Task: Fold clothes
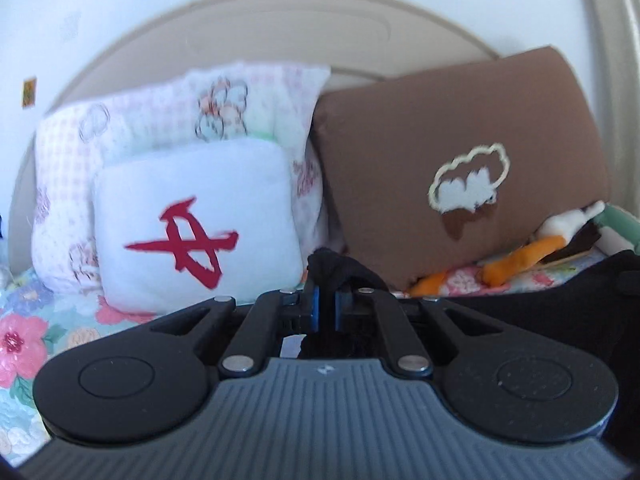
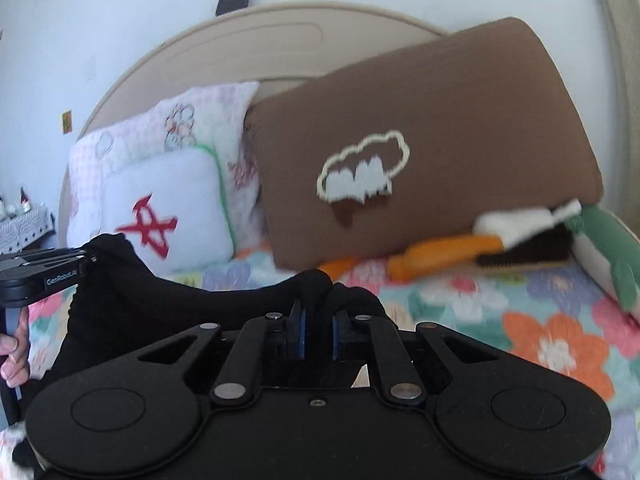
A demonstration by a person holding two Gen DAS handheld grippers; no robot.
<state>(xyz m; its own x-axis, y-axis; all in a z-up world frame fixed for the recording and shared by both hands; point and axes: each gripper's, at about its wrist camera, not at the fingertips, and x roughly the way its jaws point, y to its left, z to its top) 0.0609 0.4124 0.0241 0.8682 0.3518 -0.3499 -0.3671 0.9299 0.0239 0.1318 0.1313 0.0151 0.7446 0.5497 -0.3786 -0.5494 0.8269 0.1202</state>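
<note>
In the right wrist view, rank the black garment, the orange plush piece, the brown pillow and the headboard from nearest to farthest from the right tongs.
1. black garment, pinched in the right tongs.
2. orange plush piece, ahead to the right on the bedspread.
3. brown pillow, leaning just behind it.
4. headboard, at the back against the wall.

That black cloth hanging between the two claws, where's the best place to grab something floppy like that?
By its top edge near the two ends, coming from above, as it is held now. The left gripper and right gripper each pinch a bunched bit of the black garment, so it sags between them and hangs over the bed. A grip in the middle would likely leave both ends drooping.
</note>
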